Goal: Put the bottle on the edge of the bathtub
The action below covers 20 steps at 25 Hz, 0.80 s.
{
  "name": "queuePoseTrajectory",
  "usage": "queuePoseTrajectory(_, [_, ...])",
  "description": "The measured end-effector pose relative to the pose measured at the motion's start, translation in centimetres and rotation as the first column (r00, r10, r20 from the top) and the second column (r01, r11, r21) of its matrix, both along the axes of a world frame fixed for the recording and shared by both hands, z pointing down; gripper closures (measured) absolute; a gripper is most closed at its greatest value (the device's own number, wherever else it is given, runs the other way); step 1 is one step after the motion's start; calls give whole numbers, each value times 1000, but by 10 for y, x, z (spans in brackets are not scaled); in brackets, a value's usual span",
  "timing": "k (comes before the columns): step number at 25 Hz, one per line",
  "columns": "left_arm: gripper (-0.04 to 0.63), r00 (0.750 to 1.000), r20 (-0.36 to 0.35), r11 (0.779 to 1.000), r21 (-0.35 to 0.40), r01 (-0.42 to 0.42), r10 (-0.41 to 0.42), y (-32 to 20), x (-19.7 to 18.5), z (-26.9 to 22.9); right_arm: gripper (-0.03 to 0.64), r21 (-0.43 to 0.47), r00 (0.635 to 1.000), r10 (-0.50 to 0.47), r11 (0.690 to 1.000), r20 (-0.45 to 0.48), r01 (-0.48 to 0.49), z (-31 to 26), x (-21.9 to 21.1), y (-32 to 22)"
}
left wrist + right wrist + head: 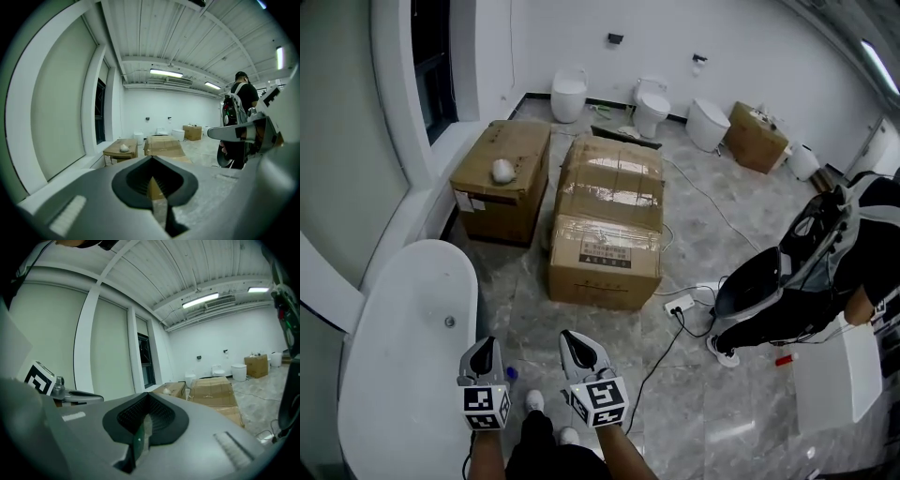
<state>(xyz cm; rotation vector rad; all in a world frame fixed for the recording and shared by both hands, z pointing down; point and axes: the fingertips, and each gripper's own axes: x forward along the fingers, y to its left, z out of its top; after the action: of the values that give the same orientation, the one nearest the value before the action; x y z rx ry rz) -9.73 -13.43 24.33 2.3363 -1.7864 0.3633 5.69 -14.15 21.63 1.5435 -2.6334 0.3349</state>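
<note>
1. A white bathtub [366,375] fills the lower left of the head view. Its broad, rounded rim lies just beside the person's left side, so it looks like an easy place to set something down.
2. Taped cardboard boxes [607,220] stand grouped on the grey marble floor, well apart from the tub. They appear to be parked stock and leave a walkway along the tub.
3. A second person [825,272] in dark clothes bends over at the right, away from the work area.
4. Toilets [652,105] line the far wall, and a power strip [680,305] trails its cable across the floor.
5. The left gripper [485,349] and right gripper [575,342] are held low, side by side, pointing forward into the room. In each gripper's own view the jaws meet down the middle with nothing between them, so both are closed and empty. This reads as a carrying pose, with no grasp begun.
6. A small blue item [511,373] lies on the floor between the two grippers, close to the tub's foot. It may be the bottle, but it is too small to confirm. Nothing rests on the tub's edge, so the placing appears not yet done.
</note>
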Motion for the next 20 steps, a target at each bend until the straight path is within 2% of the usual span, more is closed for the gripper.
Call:
queuePoseTrajectory(10, [595,1000,17,996,86,-15,14,23,14,-42,601,69,1000,-10,998,-8,10,-36,12,28])
queuePoseTrajectory(20, [595,999,28,984,175,-24,20,31,13,-90,601,150,999,-40,988,-11,42,-76,7,36])
